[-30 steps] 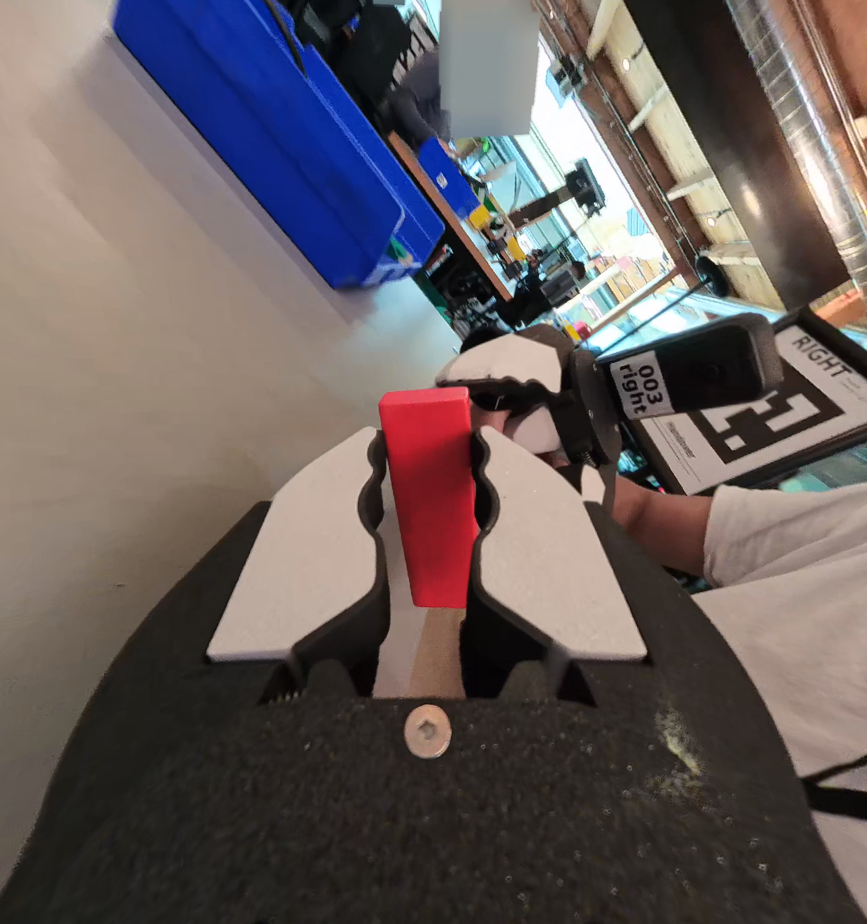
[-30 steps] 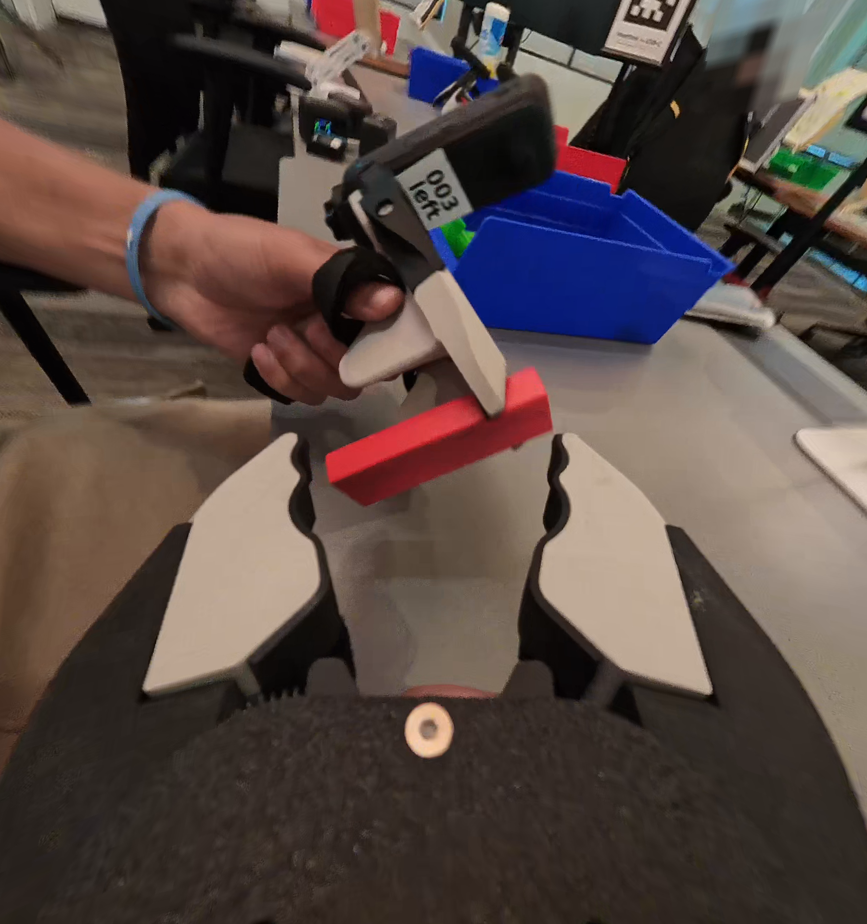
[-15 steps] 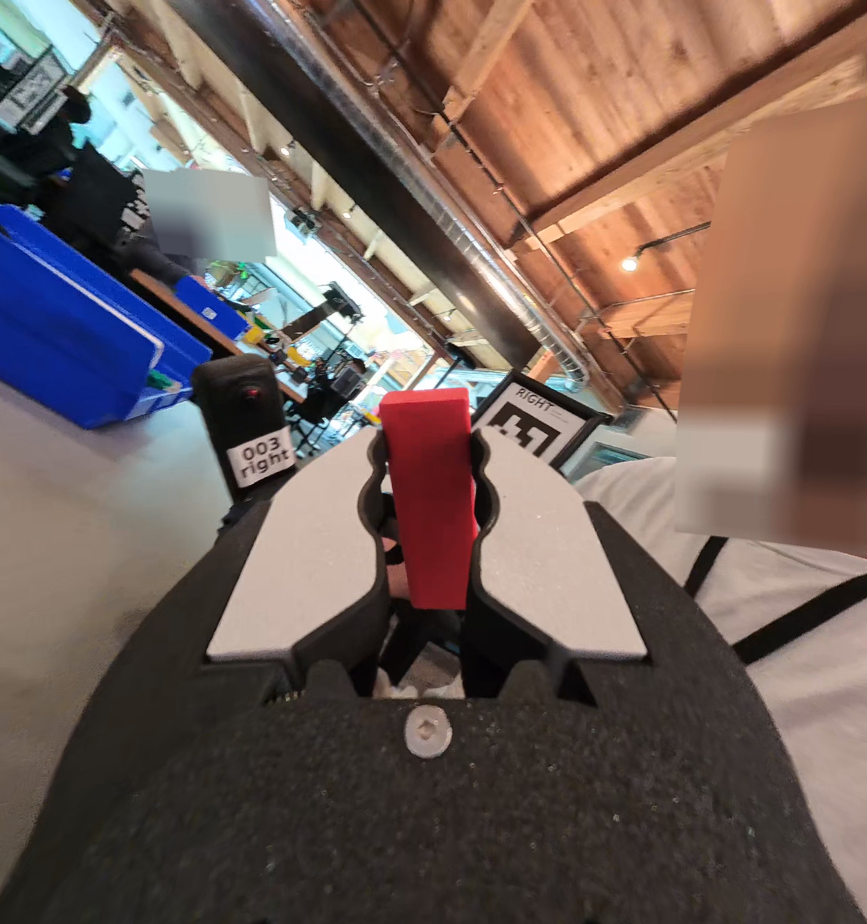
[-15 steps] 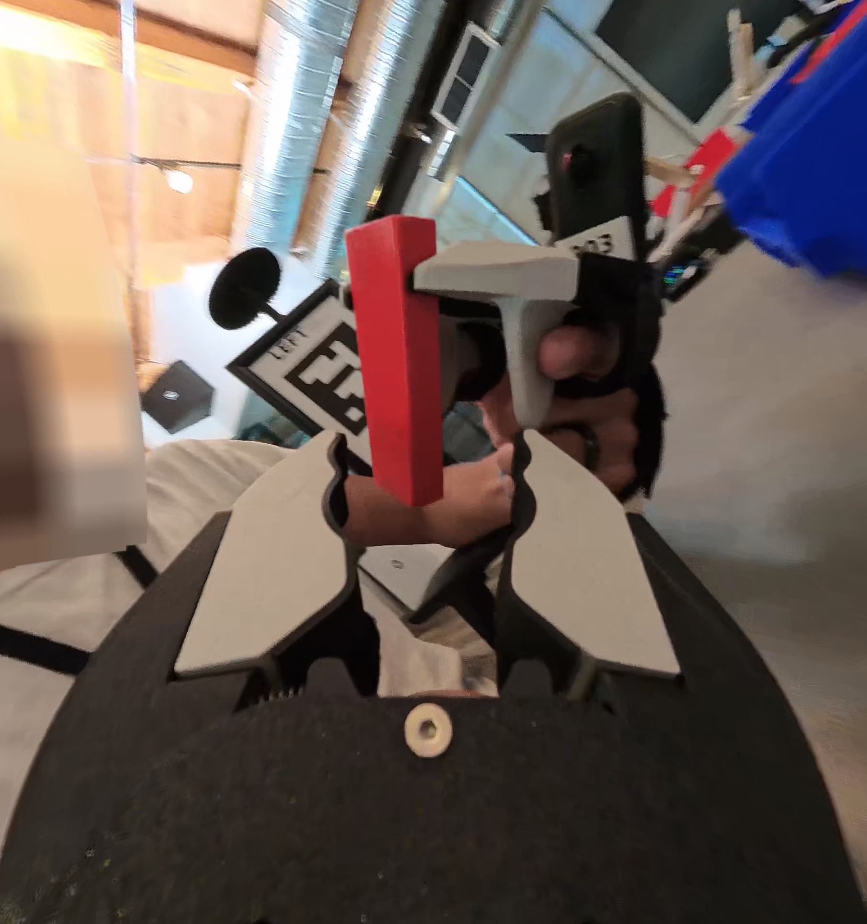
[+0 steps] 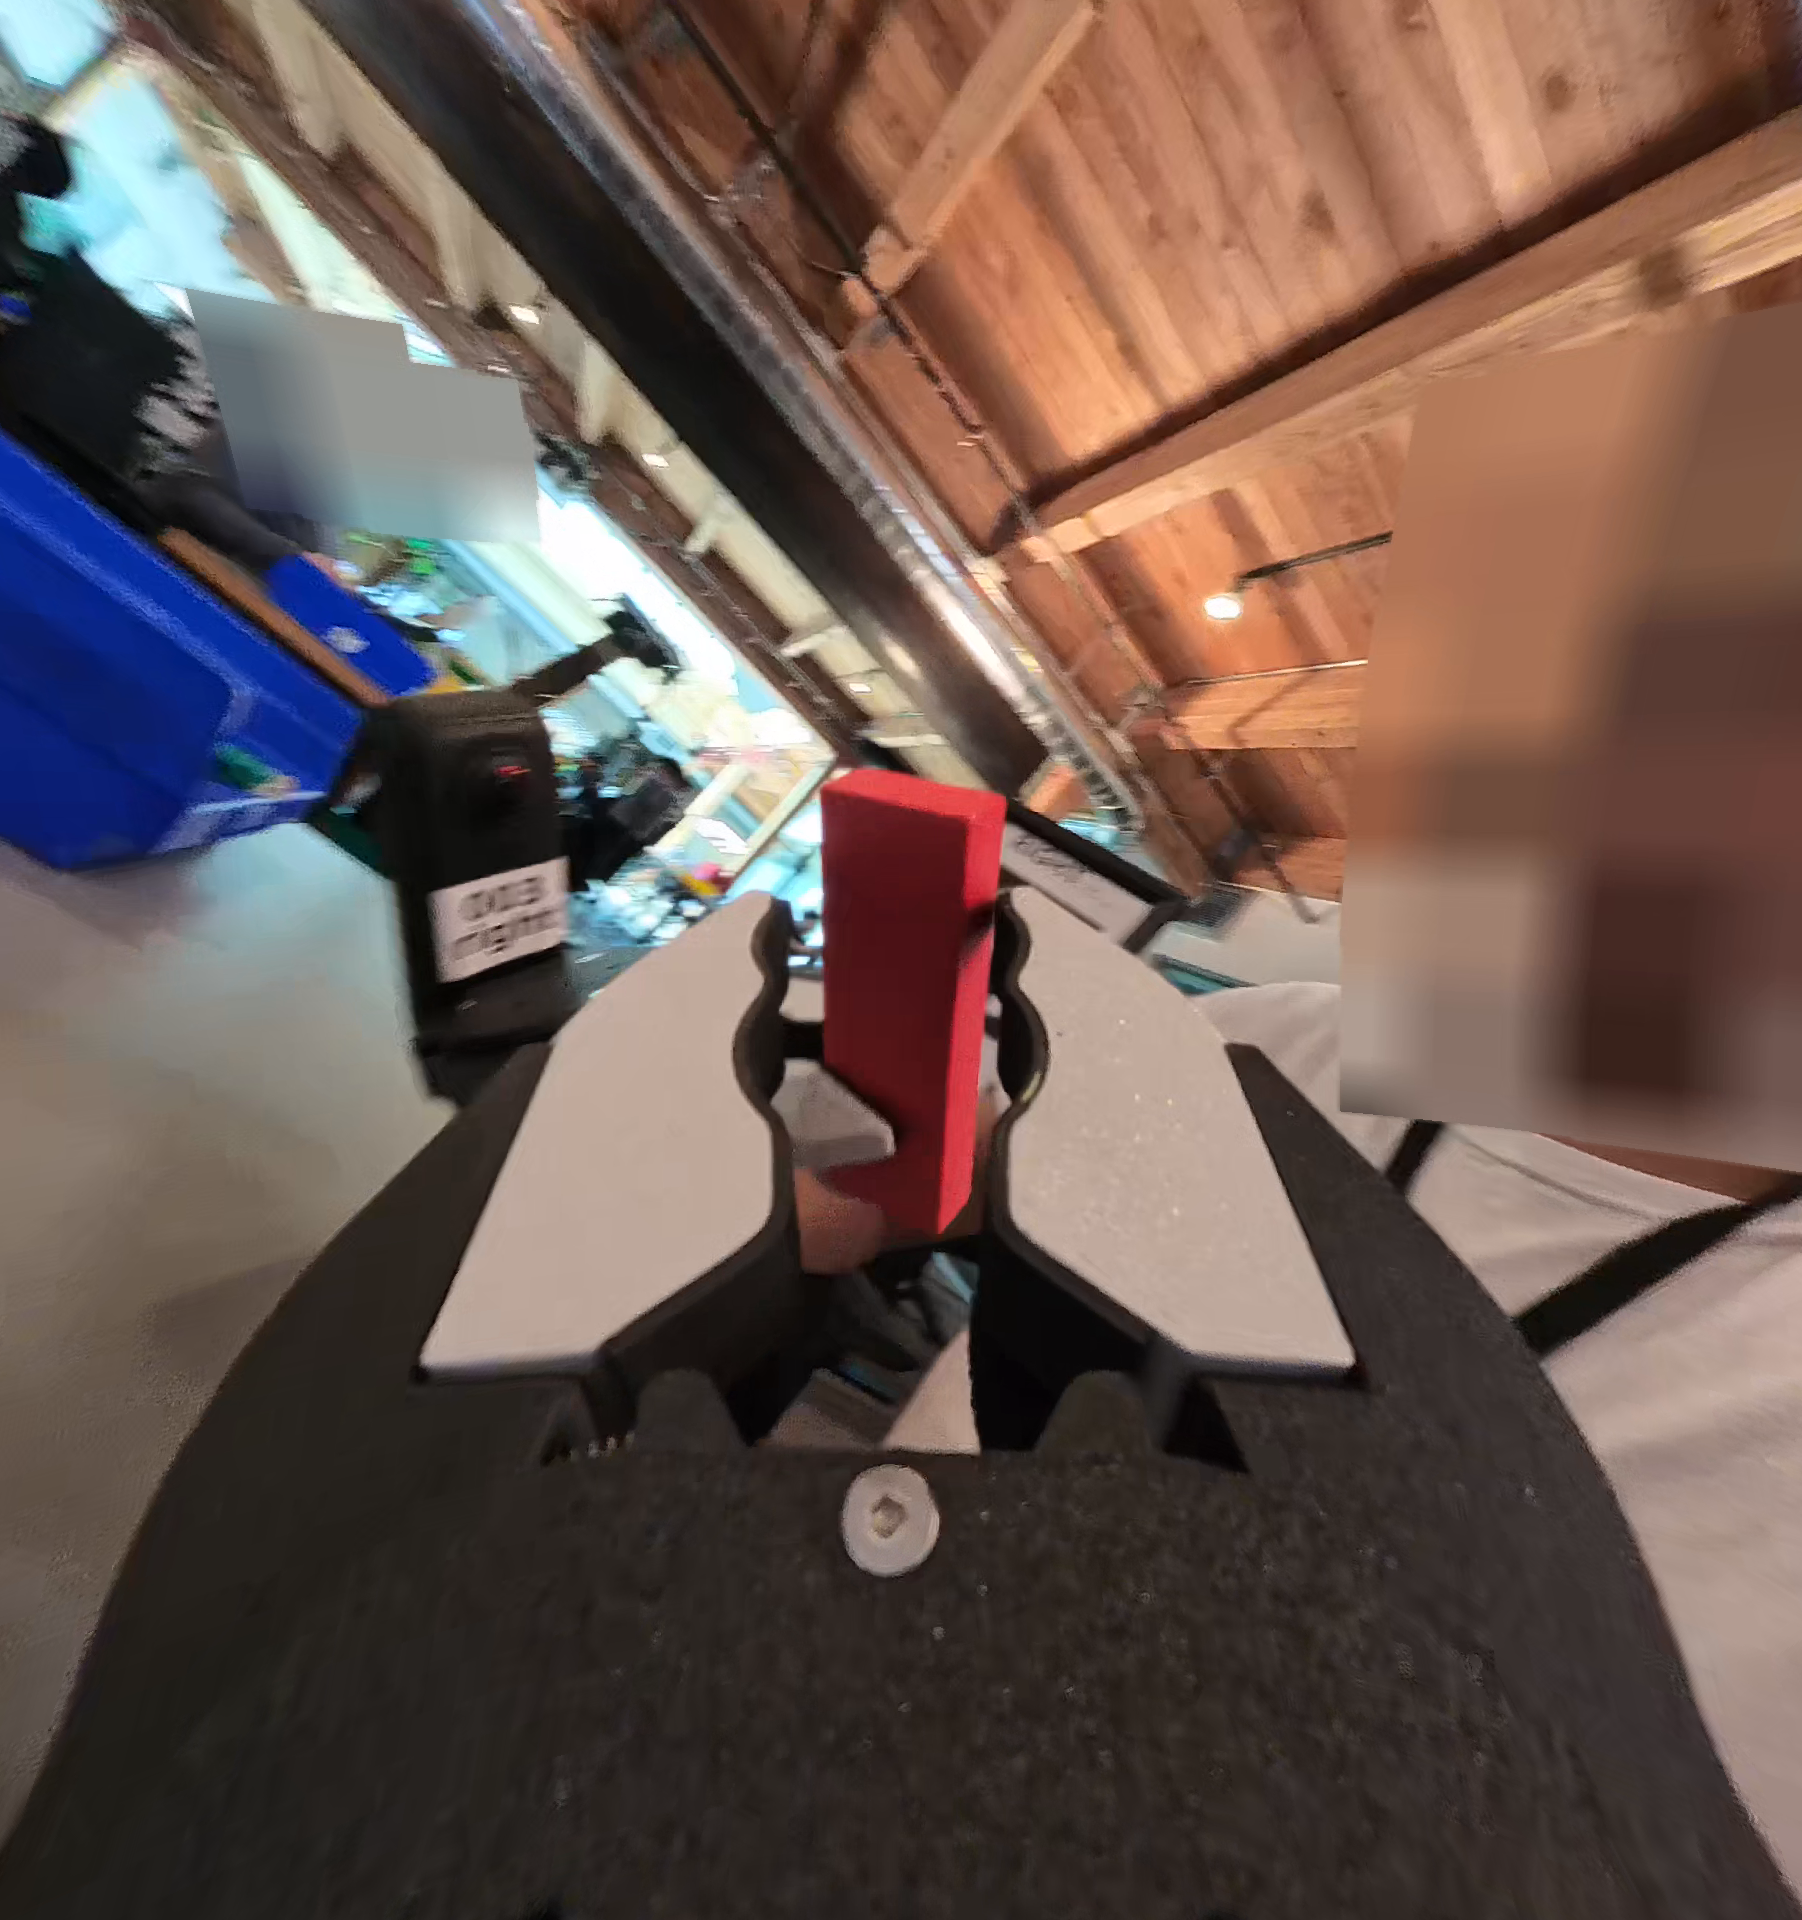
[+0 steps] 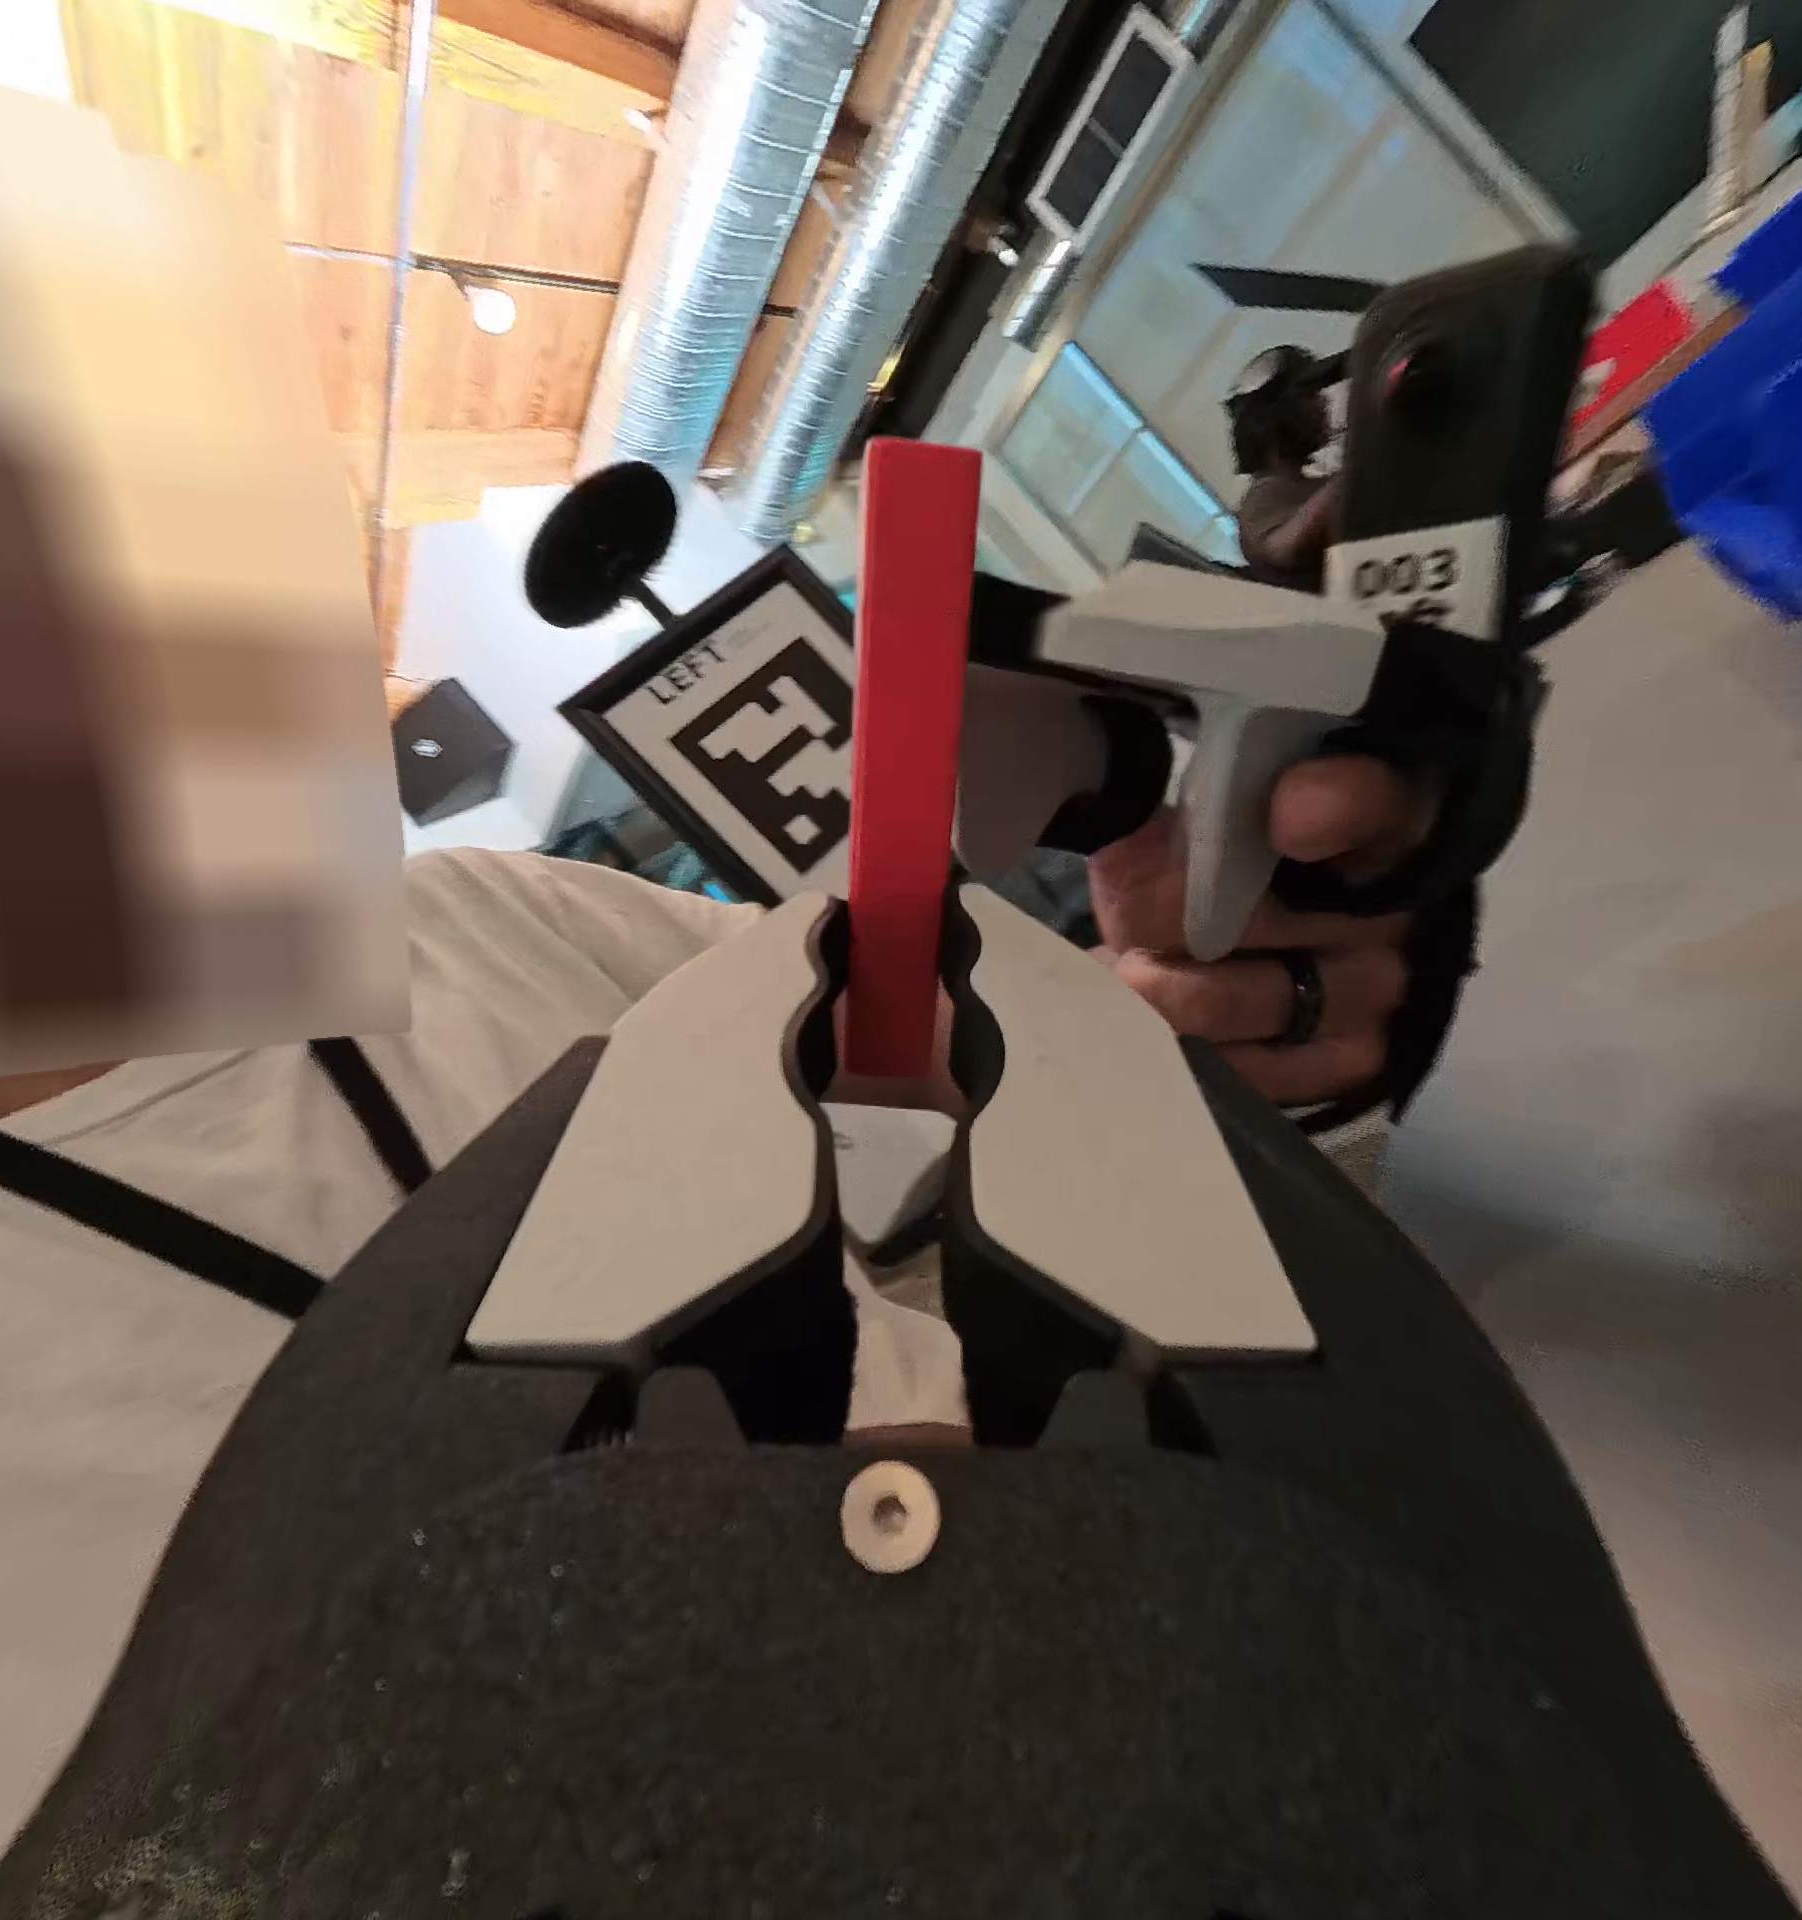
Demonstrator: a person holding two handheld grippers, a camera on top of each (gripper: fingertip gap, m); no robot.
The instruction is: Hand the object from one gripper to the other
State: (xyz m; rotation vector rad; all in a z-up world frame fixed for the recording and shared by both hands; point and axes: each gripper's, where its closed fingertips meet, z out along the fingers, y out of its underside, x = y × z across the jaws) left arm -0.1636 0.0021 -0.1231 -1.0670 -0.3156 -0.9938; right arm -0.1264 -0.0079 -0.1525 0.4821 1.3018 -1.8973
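A red rectangular block (image 5: 907, 997) stands upright in the air between both grippers. My left gripper (image 5: 892, 935) has its jaws parted around the block's middle, with a visible gap between the left finger and the block. My right gripper (image 6: 897, 914) is shut on the block's (image 6: 907, 727) lower end. In the right wrist view the left gripper (image 6: 1188, 665) reaches in from the right at the block's middle, held by a hand (image 6: 1292, 935). In the left wrist view the right gripper's black body (image 5: 471, 831) stands to the left behind the block.
Blue bins (image 5: 76, 665) stand on the grey table (image 5: 149, 1143) behind; they also show in the right wrist view (image 6: 1780, 416). A framed black-and-white marker board (image 6: 762, 748) and the person's white shirt (image 5: 1655, 1351) are close behind the block. Across from one pair of fingers to the other is roughly 5 centimeters.
My right gripper has closed on the block's lower end. My left gripper's jaws have widened off the block. Both views have swung upward from the table toward the ceiling.
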